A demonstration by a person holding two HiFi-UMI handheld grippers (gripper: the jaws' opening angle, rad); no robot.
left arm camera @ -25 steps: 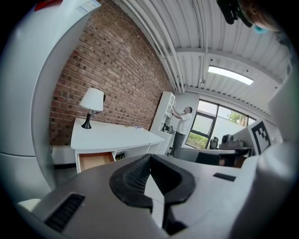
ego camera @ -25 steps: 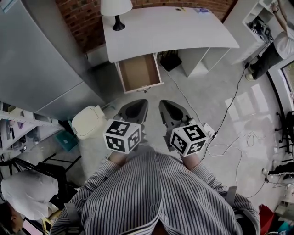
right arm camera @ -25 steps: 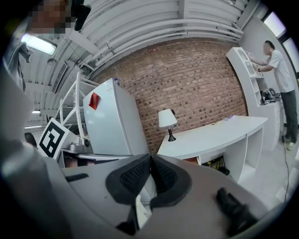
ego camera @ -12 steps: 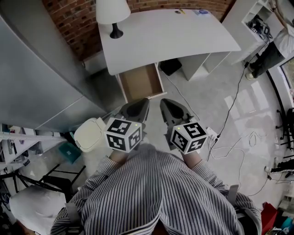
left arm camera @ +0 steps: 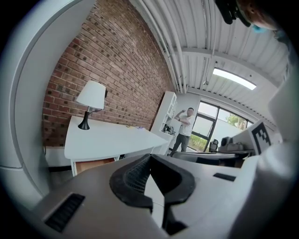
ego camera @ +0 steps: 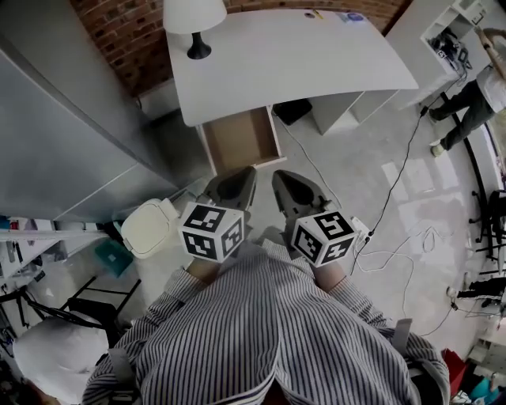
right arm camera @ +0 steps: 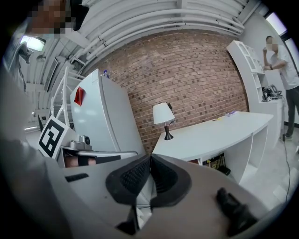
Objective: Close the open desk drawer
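Note:
An open drawer (ego camera: 241, 141) with a brown bottom sticks out from under the left end of the white desk (ego camera: 285, 55); its front edge (left arm camera: 95, 164) shows in the left gripper view. My left gripper (ego camera: 231, 182) and my right gripper (ego camera: 291, 187) hang side by side just short of the drawer's front, both shut with nothing between their jaws. In the gripper views the tips of the left gripper (left arm camera: 150, 156) and the right gripper (right arm camera: 150, 158) meet.
A lamp (ego camera: 194, 17) stands on the desk's left corner. A large grey cabinet (ego camera: 63, 134) is at the left, a cream bin (ego camera: 149, 227) beside my left gripper. Cables (ego camera: 387, 206) run over the floor at right. A person (ego camera: 474, 91) stands by white shelves (ego camera: 443, 32).
The view has closed in on the desk; the drawer now sits nearer the gripper tips. Both grippers stay shut. The person at the right has shifted.

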